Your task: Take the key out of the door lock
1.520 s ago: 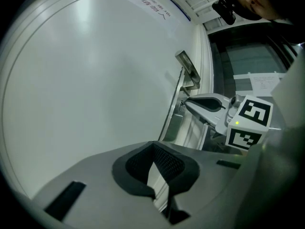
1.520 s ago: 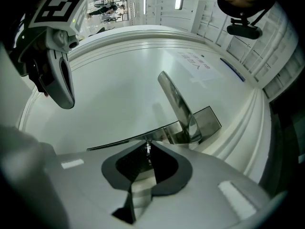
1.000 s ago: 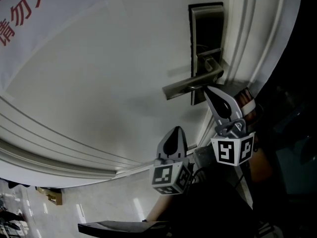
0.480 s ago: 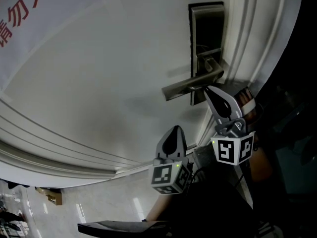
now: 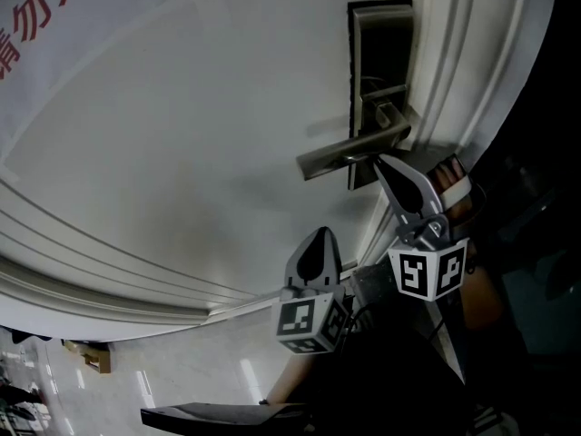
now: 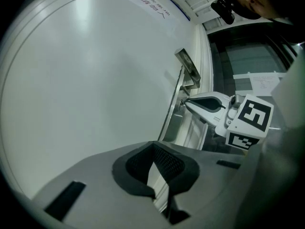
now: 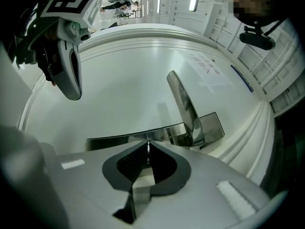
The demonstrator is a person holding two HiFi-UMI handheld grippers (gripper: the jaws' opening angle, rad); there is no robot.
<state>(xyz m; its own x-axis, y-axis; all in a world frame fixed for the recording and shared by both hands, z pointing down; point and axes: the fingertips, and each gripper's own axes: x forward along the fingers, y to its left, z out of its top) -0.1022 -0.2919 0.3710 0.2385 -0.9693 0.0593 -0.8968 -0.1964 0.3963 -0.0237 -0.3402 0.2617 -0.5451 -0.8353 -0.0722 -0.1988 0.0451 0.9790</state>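
A metal lock plate (image 5: 381, 53) with a lever handle (image 5: 340, 157) sits on the white door (image 5: 182, 134). My right gripper (image 5: 383, 162) has its tips just under the handle, at the plate's lower part. In the right gripper view the right gripper (image 7: 147, 144) is closed on a thin shiny sliver, the key (image 7: 148, 149), against the lock plate (image 7: 119, 140). The key's bow is hidden by the pads. My left gripper (image 5: 318, 236) hangs lower and to the left, shut and empty, clear of the door hardware. In its own view the left gripper (image 6: 153, 147) points along the door toward the right gripper (image 6: 187, 102).
A white banner with red characters (image 5: 36, 16) hangs on the door's upper left. Stepped mouldings of the door frame (image 5: 454, 62) run along the right of the lock. A person's hand (image 5: 458, 189) holds the right gripper. Shiny floor (image 5: 136, 380) shows at the lower left.
Hardly anything differs: the right gripper stays at the lock under the handle, the left gripper hangs in the same place, and the view has shifted slightly.
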